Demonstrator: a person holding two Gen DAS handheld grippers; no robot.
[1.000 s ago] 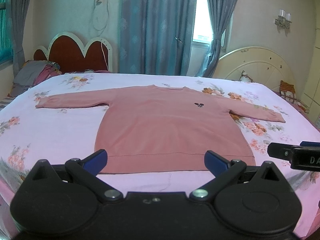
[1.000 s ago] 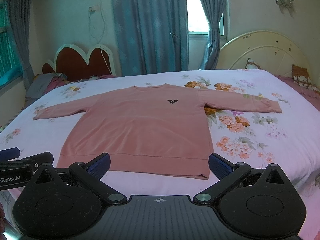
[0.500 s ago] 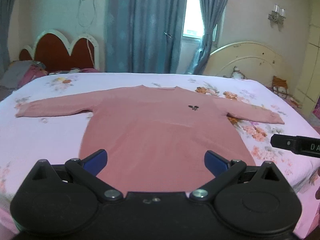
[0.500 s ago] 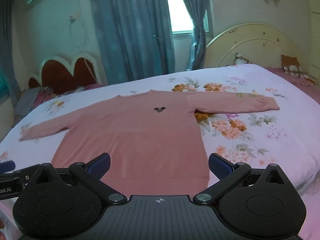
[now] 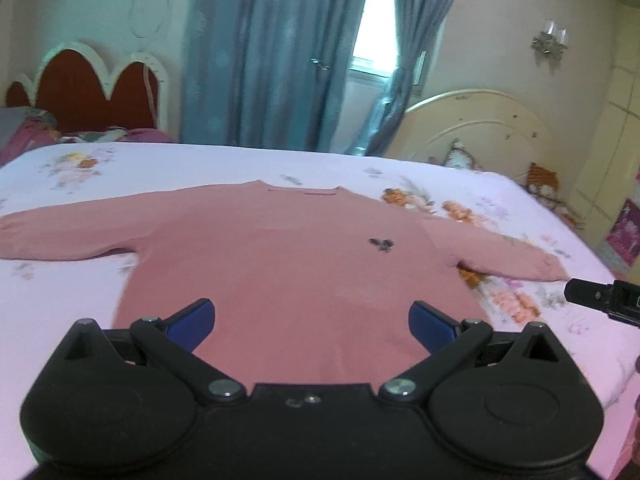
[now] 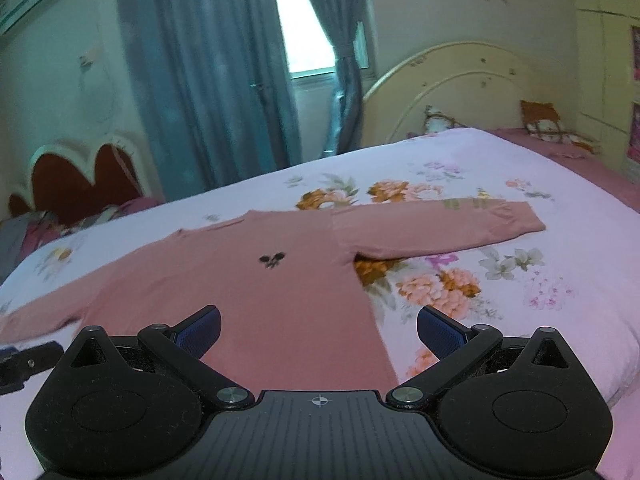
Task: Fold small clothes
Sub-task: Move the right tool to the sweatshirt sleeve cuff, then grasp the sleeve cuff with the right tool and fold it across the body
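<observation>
Two grippers, left gripper (image 5: 311,319) and right gripper (image 6: 318,325), wide apart and gripping nothing, above one pink sweater (image 5: 296,276) spread flat on flowered bedsheet (image 6: 500,280); probably soft, light, floppy, best pinched at sleeve cuff (image 6: 520,220).

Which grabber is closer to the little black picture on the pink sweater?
Hard to say; maybe the right. The right gripper and left gripper both hover open above the pink sweater, and the black picture lies ahead of both.

1 pink sweater (image 5: 288,264), 2 claws, 1 bed (image 6: 580,264), 2 headboards.
</observation>
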